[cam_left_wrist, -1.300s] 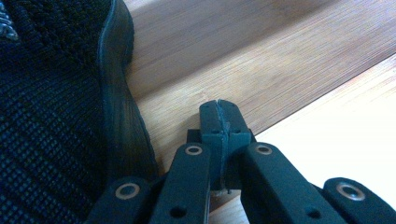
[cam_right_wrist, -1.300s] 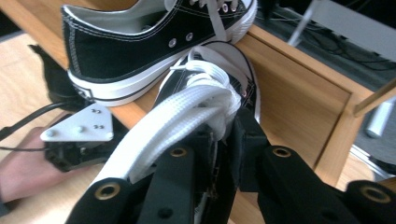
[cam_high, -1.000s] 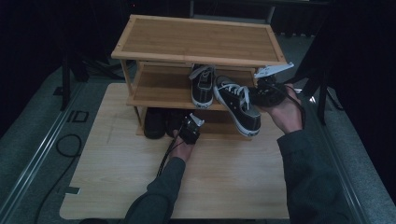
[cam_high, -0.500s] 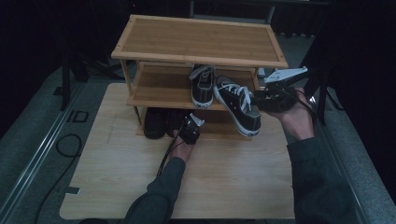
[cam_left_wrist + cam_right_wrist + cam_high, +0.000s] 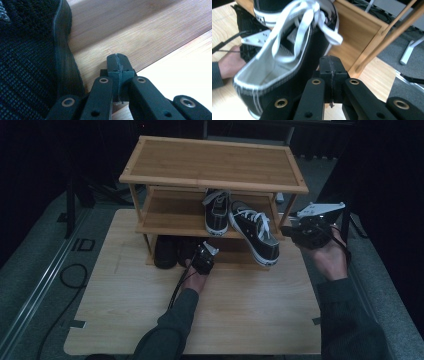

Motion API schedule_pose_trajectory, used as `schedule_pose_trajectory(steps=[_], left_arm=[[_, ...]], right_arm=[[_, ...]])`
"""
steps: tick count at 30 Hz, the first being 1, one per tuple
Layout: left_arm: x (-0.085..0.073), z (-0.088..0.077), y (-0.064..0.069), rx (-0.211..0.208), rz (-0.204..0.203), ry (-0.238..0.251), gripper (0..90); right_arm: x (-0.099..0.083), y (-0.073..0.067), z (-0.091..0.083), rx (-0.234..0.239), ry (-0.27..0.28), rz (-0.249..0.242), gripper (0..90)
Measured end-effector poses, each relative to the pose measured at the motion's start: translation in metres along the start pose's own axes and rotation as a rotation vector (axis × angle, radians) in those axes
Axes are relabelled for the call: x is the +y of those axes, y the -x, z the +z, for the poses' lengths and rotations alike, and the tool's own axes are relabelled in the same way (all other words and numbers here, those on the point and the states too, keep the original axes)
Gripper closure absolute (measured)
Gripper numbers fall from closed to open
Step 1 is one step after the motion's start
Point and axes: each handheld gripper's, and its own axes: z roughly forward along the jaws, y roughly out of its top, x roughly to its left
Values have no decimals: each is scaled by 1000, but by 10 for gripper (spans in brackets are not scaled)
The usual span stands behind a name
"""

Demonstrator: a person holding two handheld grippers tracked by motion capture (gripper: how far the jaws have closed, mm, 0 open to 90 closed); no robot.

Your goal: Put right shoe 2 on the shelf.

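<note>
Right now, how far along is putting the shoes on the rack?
Two black-and-white sneakers are on the middle shelf, one hanging off the front edge. The right tool is shut and empty. The left tool, shut, sits beside the dark shoes below. Straightening remains.

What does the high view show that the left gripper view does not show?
The high view alone shows the whole wooden shoe rack with its bare top shelf, two black sneakers with white laces on the middle shelf, the right claw beside them, shut and empty, and both of the person's forearms. The left gripper view alone shows, close up, the knitted fabric and rubber sole edge of the dark shoe, and the left claw shut with nothing between its jaws. Both show that dark shoe on the bottom shelf, the left claw next to it, and the pale tabletop.
</note>
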Motion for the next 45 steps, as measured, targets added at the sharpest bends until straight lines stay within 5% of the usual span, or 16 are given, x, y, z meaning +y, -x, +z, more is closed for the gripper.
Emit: schedule_pose_trajectory(steps=[18,45], left_arm=[[0,-1,0,12,5,-4,900],[0,0,1,10,-3,3,900]], right_arm=[[-51,-16,0,38,-69,-21,900],[-65,-57,-15,84,-24,-109,900]])
